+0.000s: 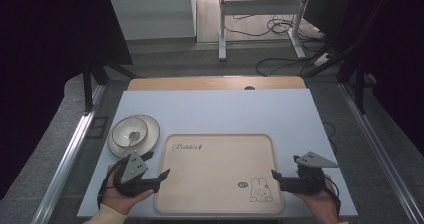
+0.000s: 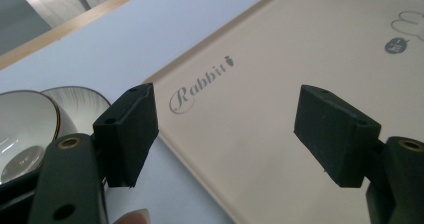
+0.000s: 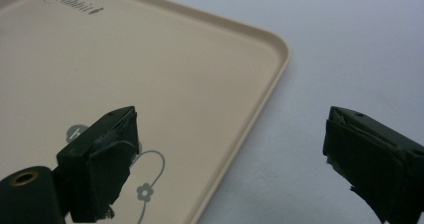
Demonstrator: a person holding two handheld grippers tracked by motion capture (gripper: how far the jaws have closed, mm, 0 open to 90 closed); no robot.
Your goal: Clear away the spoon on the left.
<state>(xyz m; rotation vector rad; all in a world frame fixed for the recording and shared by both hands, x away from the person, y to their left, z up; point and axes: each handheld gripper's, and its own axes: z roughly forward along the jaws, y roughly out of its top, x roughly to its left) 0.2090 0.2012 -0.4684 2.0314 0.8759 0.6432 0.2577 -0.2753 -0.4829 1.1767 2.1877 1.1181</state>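
Left gripper (image 1: 161, 176): jaws spread wide, nothing between them, straddling the left rim of the flat beige plastic tray with a rabbit drawing (image 1: 210, 159). Right gripper (image 1: 276, 176): jaws spread too, astride the tray's right rim. Tray lies on the pale grey desk (image 1: 225, 109) between both grippers. White bowl on a white plate (image 1: 133, 135) sits just left of the tray.

Soft, even light falls on the pale blue rectangular table (image 1: 215, 111), while the room to its left and right is nearly black. The glossy white ceramic bowl (image 2: 20, 129) shows small glare. Both gripper views blur close up; shadows are faint.
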